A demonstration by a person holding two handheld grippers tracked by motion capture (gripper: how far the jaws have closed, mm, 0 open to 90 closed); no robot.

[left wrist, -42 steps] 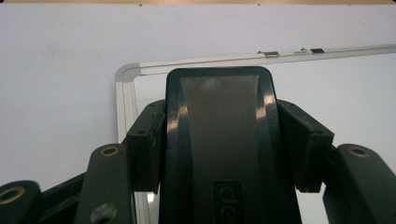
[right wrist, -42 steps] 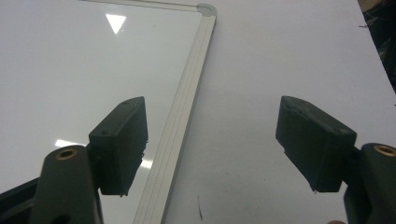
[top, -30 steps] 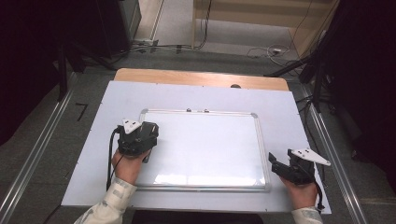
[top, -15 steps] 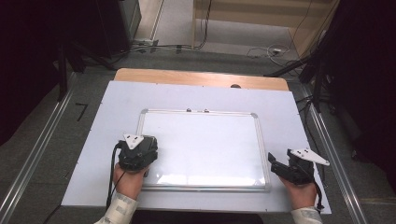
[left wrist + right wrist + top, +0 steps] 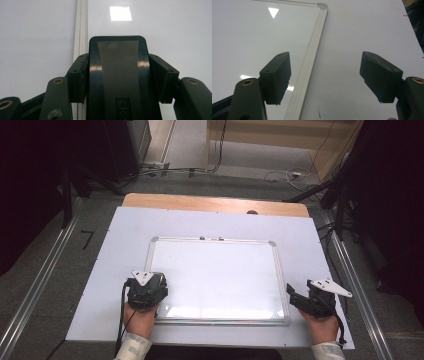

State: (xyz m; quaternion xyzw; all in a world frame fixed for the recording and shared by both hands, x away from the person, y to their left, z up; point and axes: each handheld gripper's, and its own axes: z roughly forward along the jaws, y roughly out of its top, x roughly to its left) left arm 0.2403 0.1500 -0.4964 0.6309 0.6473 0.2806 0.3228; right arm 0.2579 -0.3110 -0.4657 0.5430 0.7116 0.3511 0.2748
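Left gripper (image 5: 146, 292) nearer the whiteboard's (image 5: 220, 275) near-left corner, grasping one black eraser (image 5: 117, 72); right gripper (image 5: 325, 77) released.

The whiteboard (image 5: 220, 275) at the centre of the high view is glossy white with a silver-grey frame, bright reflections near its lower edge; the table cover (image 5: 125, 235) under it is plain pale lavender-white; a strip of light tan wood (image 5: 210, 204) shows along the table's far edge; the left gripper (image 5: 146, 292) at lower left is black with a light grey plate on top; the eraser (image 5: 117, 75) between its jaws is glossy black with a matt dark grey middle band; the right gripper (image 5: 312, 300) at lower right is black too, with a pale grey plate; the floor (image 5: 60, 270) is dull grey.
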